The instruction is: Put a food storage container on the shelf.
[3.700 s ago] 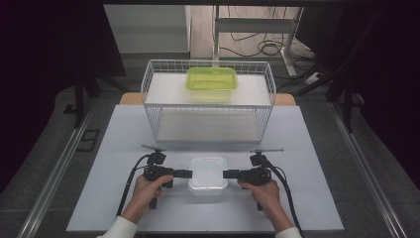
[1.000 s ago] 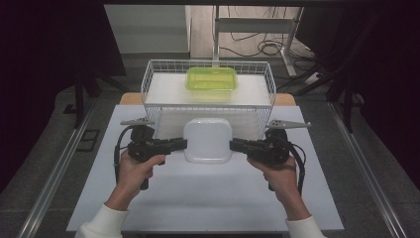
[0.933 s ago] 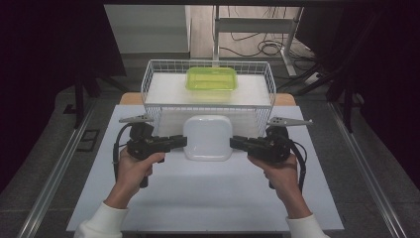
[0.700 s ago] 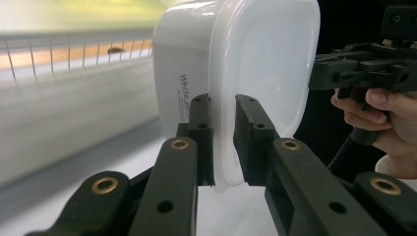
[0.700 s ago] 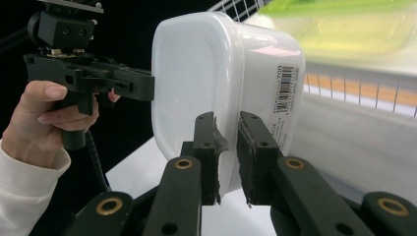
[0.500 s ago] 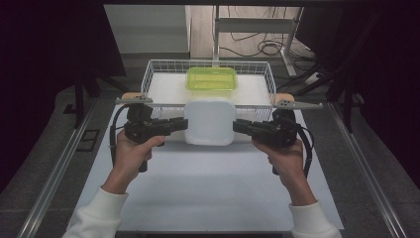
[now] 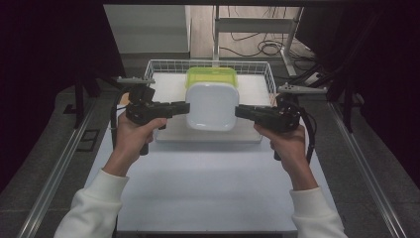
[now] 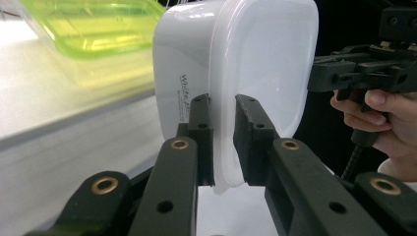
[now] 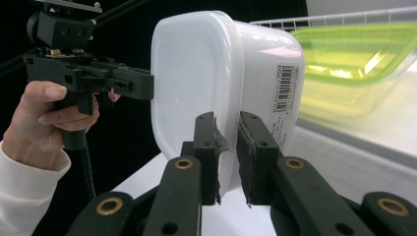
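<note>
A white, rounded-square plastic container (image 7: 212, 106) hangs in the air above the tabletop (image 7: 208, 178), carried between the two grippers, tilted so its broad white lid face turns toward the high camera. In the high view it sits in front of the white wire basket (image 7: 154, 68), which lies at 12 o'clock on the tabletop, and it overlaps the near edge of the translucent lime-green plastic box (image 7: 211, 75) resting inside that basket.

The left gripper (image 7: 183, 107) comes in from 9 o'clock of the container; its jaws are closed on the container's protruding rim, one black pad on each side of the thin edge, as the left gripper view (image 8: 223, 142) makes plain. The right gripper (image 7: 240, 111) comes in from 3 o'clock and clamps the opposite rim in the same way, seen in the right gripper view (image 9: 227, 152).

A barcode label is stuck on the container's side wall, and small printed lettering runs along the other side, probably reading "White", though the print is too small to be sure. Both hands wear white sleeves.
</note>
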Motion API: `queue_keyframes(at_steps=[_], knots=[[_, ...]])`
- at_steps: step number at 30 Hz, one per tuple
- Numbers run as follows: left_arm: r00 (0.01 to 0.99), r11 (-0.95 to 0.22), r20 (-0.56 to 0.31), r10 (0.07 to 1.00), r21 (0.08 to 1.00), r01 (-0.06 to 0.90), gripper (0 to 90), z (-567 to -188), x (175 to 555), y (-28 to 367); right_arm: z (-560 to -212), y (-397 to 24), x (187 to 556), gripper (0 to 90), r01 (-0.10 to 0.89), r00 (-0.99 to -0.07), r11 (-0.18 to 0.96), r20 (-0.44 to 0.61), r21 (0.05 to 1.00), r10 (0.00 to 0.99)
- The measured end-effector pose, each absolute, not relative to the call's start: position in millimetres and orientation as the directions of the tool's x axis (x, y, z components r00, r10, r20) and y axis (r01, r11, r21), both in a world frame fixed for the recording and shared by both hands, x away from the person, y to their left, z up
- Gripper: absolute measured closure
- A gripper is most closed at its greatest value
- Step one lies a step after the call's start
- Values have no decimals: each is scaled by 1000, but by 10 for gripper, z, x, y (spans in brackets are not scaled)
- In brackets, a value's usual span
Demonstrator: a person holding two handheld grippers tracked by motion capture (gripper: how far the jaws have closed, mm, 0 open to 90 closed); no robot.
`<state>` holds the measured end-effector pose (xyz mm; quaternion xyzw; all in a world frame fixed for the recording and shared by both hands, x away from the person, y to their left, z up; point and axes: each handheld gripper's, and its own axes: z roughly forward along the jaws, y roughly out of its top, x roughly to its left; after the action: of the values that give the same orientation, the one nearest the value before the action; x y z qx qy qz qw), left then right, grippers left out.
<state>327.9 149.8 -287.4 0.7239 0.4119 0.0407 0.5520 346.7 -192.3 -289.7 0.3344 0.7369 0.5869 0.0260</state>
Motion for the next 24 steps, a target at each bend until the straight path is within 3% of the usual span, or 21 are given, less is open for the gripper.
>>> queue_keyframes(at_steps=[24], knots=[[651, -42, -424, 630, 818, 573, 787, -2461, 4109, 1587, -2477, -1846, 4239, 783, 493, -752, 65, 387, 868, 534]])
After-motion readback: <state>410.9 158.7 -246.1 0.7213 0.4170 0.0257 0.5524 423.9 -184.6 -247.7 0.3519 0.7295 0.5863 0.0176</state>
